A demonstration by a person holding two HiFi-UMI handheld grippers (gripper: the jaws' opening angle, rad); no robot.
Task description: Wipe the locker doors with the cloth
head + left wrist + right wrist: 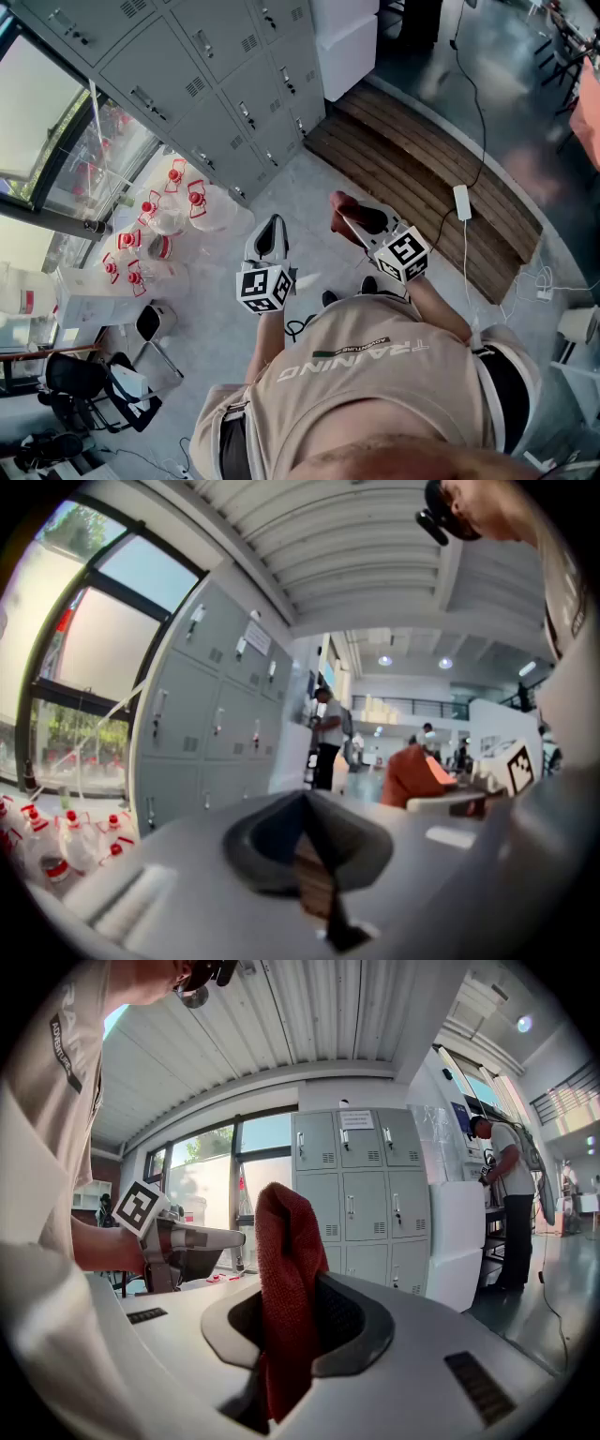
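Observation:
The grey locker doors stand in a bank at the upper left, some way from both grippers; they also show in the left gripper view and the right gripper view. My right gripper is shut on a dark red cloth, which sticks up between its jaws. My left gripper is held beside it at chest height, its jaws closed together with nothing in them. Both point toward the floor in front of the lockers.
Several clear water jugs with red caps stand on the floor by the window, left of the lockers. A wooden platform, a white cabinet, a power strip with cable and folding chairs surround me. A person stands by the cabinet.

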